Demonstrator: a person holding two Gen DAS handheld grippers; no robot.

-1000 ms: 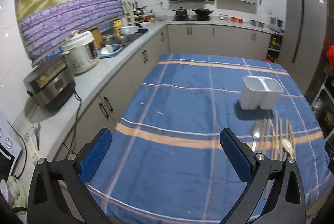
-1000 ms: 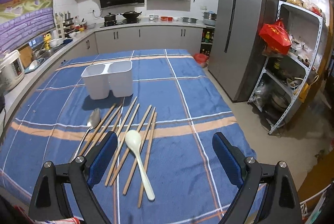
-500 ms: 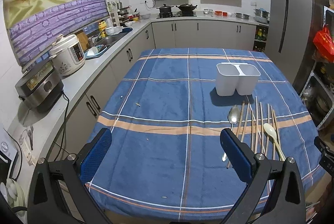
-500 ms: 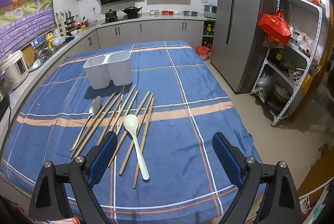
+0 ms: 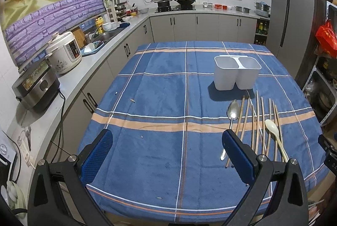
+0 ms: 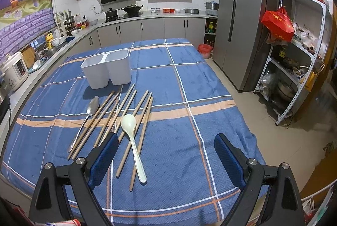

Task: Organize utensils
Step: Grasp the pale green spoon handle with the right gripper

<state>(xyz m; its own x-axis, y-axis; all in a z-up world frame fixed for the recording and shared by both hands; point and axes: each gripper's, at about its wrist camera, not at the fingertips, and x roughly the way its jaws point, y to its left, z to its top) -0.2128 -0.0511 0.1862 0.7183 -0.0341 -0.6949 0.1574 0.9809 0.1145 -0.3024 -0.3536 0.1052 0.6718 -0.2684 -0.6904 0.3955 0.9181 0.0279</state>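
Note:
A white two-compartment utensil holder stands upright on the blue plaid tablecloth. In front of it lie several wooden chopsticks, a metal spoon on their left and a cream plastic spoon across them. My left gripper is open and empty, held above the table's near edge, left of the utensils. My right gripper is open and empty, above the near edge, just right of the cream spoon's handle.
The table fills the middle. A counter with a rice cooker and a steel appliance runs along the left. A grey fridge and a metal shelf rack stand to the right.
Both grippers have pulled back and risen from the table, so more of the cloth shows. The left view has swung right toward the utensils. Both stay open.

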